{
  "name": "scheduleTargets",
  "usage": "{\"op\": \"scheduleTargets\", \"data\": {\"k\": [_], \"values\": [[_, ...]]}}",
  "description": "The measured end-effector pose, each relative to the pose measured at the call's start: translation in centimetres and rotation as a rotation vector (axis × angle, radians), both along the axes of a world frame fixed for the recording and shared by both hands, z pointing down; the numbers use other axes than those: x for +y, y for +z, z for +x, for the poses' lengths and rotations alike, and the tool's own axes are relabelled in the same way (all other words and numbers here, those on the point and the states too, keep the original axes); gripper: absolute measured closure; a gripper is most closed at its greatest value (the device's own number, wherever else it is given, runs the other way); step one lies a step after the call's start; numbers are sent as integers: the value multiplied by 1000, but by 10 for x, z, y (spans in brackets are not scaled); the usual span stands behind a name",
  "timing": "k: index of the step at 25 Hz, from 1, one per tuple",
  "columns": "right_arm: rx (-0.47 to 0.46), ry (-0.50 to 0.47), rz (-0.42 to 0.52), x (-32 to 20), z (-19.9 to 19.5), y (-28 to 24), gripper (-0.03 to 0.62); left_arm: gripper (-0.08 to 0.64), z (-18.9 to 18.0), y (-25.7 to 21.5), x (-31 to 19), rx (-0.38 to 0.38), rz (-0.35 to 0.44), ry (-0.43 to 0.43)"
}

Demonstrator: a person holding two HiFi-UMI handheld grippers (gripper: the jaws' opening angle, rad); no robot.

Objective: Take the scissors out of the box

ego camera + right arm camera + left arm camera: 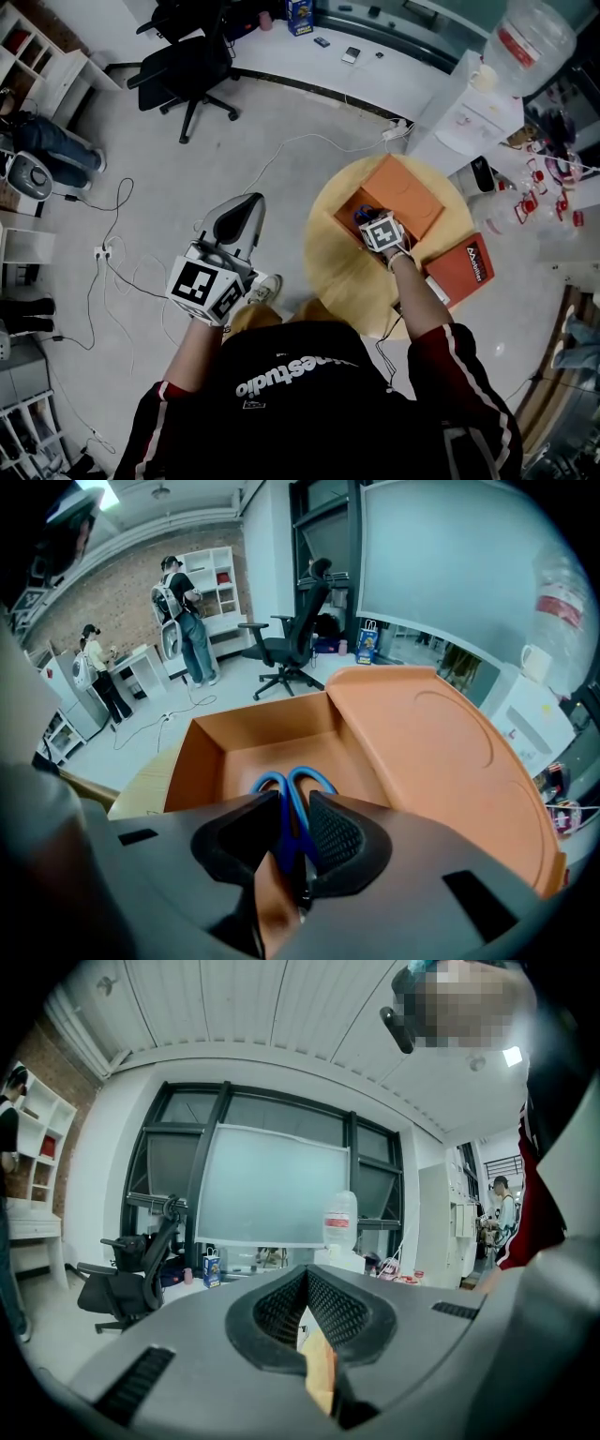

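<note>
Pointing steeply down into box, right gripper straddles scissors, jaws slightly apart

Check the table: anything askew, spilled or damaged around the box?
Nothing spilled or damaged. The orange box sits open on the round table, with the scissors lying inside between the right gripper's fingers. Only oddity: the red book seems to jut past the table's rim.

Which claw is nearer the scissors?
Right. The right claw is down in the box, its jaws straddling the scissors at the blue handles. The left claw hangs beyond the table, over the floor, far from them.
</note>
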State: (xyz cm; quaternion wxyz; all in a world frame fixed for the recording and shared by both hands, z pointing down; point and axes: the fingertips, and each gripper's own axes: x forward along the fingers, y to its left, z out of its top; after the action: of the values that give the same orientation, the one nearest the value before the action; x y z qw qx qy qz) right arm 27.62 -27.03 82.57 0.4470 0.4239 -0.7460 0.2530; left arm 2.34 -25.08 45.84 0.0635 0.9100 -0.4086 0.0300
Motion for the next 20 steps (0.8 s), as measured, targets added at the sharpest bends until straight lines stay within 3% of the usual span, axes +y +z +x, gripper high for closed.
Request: {"op": "scheduleTargets", "data": {"k": [3,20], "values": [[1,6,3,0,1,0,483,543,-4,-1,-1,31,-19,-7],[-7,24,59,5,-4,-34,486,543,-16,-13,2,75,-18,-23]]}}
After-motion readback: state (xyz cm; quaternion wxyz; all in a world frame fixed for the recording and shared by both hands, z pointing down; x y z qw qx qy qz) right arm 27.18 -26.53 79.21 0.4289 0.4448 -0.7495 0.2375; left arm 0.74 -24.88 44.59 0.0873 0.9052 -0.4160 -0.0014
